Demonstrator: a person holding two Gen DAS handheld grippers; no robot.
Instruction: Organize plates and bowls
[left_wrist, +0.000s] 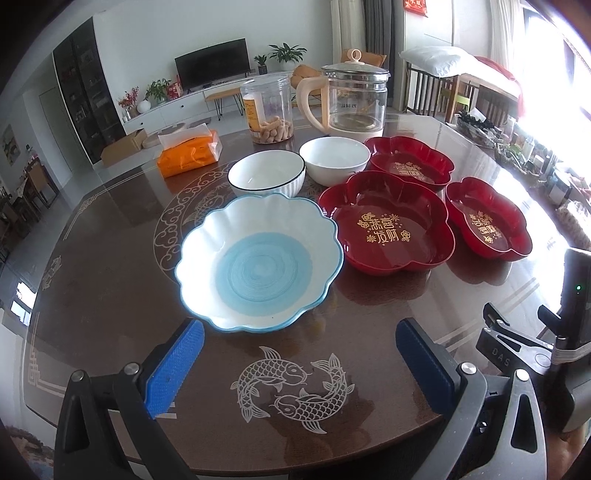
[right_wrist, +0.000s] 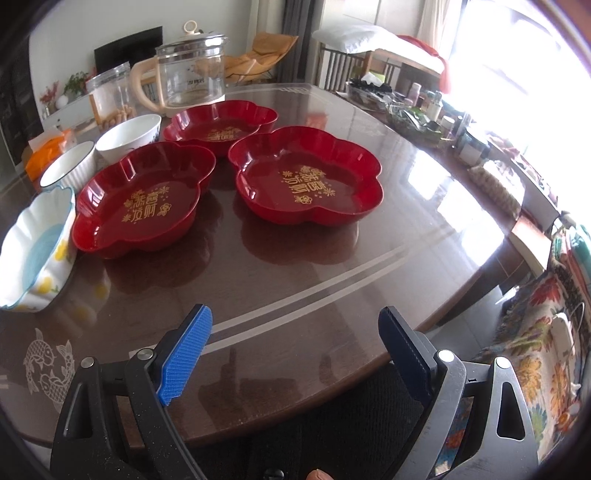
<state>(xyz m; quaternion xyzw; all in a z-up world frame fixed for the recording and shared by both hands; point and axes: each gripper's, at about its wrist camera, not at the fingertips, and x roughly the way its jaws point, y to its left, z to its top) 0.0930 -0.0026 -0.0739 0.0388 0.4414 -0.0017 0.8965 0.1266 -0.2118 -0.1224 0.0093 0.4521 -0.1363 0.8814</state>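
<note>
A scalloped white bowl with a blue centre sits just beyond my open left gripper, nothing between the blue pads. Behind it stand a black-rimmed white bowl and a plain white bowl. Three red flower-shaped plates with gold writing lie to the right: near one, far one, right one. My right gripper hangs open over the table's near edge, short of the plates; its body shows in the left wrist view.
A glass kettle, a clear jar of snacks and an orange tissue pack stand at the table's far side. The brown glossy table has clutter along its right edge.
</note>
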